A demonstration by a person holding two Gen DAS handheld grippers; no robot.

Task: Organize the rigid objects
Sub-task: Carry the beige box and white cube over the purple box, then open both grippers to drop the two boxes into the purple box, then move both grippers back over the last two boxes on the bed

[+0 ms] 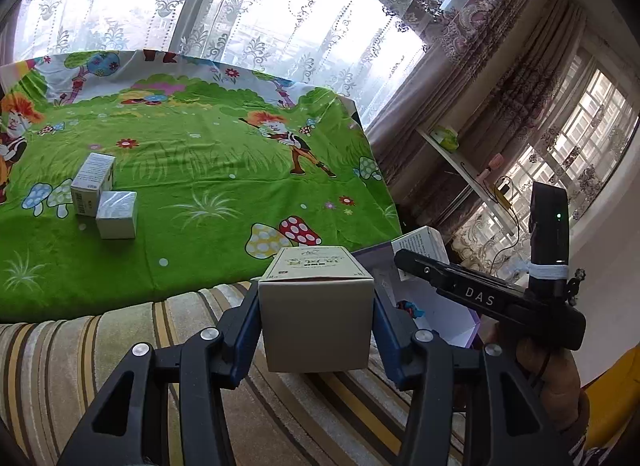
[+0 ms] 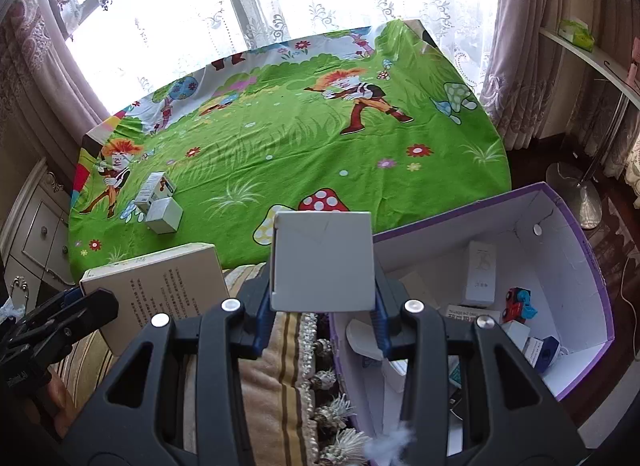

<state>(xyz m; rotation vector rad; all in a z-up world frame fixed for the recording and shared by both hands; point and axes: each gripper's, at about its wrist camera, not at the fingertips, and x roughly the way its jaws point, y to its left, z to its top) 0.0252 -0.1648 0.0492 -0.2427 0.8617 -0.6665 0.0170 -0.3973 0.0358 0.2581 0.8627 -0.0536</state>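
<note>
left hand-held gripper (image 1: 316, 318) clamped on a box, right hand-held gripper (image 2: 323, 266) likewise

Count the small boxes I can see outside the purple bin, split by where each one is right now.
Held in the left gripper: 1, the beige box
Held in the right gripper: 1, the white box
Lying on the green sheet: 2, the printed box and the plain box, touching
Total: 4

Two small boxes (image 2: 160, 201) are sitting touching on the counter (image 2: 280, 153), far left. The open bin (image 2: 568, 225) is lying right, holding a toy car (image 2: 518, 302).
</note>
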